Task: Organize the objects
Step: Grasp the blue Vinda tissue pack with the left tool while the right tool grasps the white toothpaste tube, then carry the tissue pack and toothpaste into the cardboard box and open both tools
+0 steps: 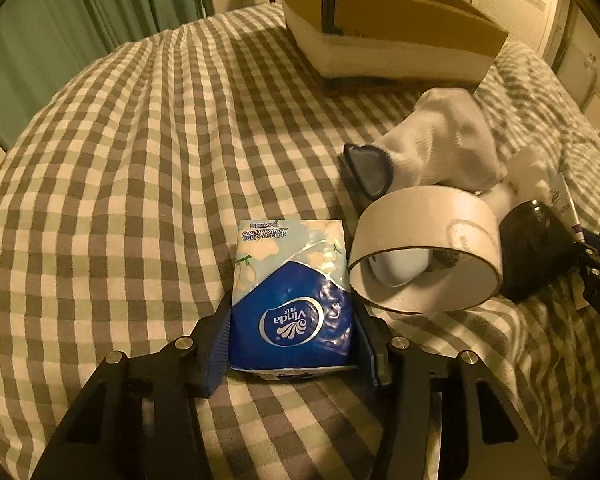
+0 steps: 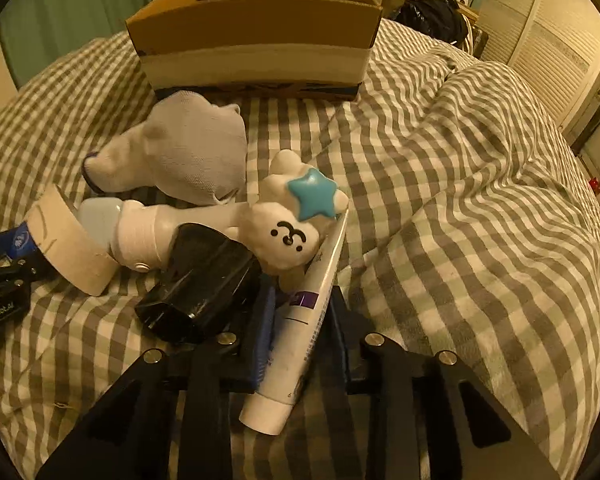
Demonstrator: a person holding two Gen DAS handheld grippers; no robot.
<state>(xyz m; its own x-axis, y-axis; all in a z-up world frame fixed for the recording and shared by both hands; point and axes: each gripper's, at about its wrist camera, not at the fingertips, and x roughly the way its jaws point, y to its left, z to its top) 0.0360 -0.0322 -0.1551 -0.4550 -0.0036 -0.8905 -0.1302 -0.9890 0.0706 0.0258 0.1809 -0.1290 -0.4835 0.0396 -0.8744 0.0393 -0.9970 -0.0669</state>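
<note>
My left gripper [image 1: 290, 316] is shut on a blue and white Vinda tissue pack [image 1: 290, 292], which lies on the checked bed cover. My right gripper [image 2: 300, 320] is shut on a white tube [image 2: 308, 312] with a purple label. Beside the tube lie a white plush toy with a blue star [image 2: 288, 224], a black bottle [image 2: 202, 284], a white bottle [image 2: 140, 236], a white sock [image 2: 180, 152] and a roll of tape [image 1: 424, 248]. An open cardboard box [image 2: 256, 40] stands at the far side; it also shows in the left wrist view [image 1: 384, 28].
The checked bed cover [image 1: 120, 160] spreads wide to the left. A rumpled quilt [image 2: 480, 200] rises on the right. Green curtains [image 1: 60, 20] hang behind the bed. A dark-rimmed object [image 1: 370, 168] lies by the sock. A white cupboard [image 2: 540, 40] stands at right.
</note>
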